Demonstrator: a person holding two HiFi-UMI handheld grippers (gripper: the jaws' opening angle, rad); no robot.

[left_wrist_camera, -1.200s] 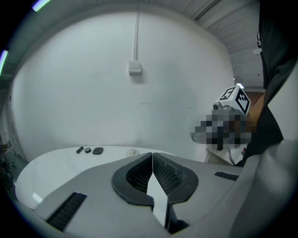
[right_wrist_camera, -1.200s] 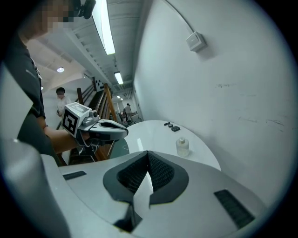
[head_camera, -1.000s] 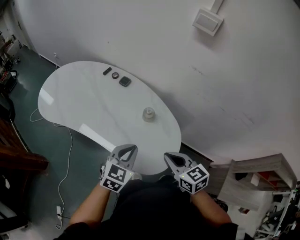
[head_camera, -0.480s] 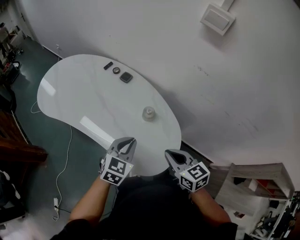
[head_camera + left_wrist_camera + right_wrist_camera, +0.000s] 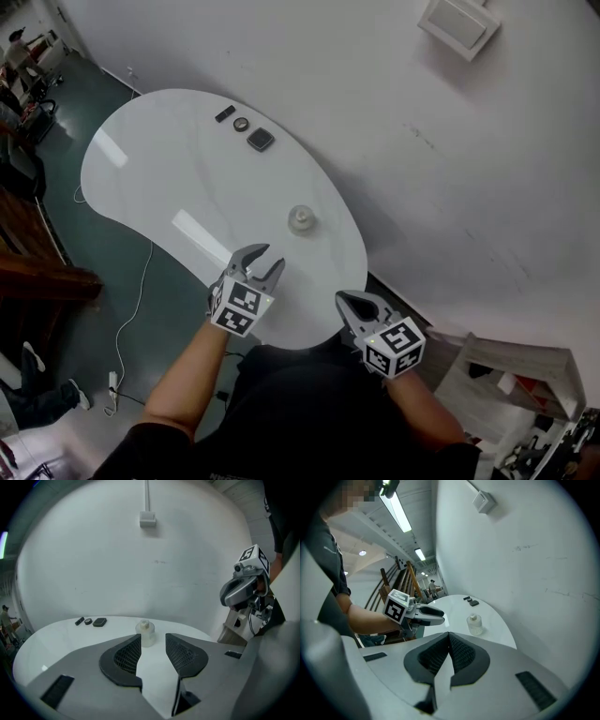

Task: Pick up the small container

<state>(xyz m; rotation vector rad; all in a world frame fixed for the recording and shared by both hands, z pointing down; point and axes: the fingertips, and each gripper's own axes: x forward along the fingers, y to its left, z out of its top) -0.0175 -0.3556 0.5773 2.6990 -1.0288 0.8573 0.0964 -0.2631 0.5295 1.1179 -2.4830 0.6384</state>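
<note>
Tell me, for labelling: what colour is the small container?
Clear, whitish-capped small round container; left gripper view shows best.

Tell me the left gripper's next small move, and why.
Probably ease the left gripper forward toward the small clear round container on the white rounded table. Its jaws are opening with nothing between them, and the container stands upright ahead, roughly in line with the gap, not yet reached.

White kidney-shaped table (image 5: 141,178) ahead, set against a white wall (image 5: 469,178) bearing 1 box (image 5: 459,23) high up. Dark green floor (image 5: 66,225) to the left, crossed by 1 white cable (image 5: 125,342). Wooden shelf (image 5: 525,361) to the right. Strip lights (image 5: 399,513) overhead.
</note>
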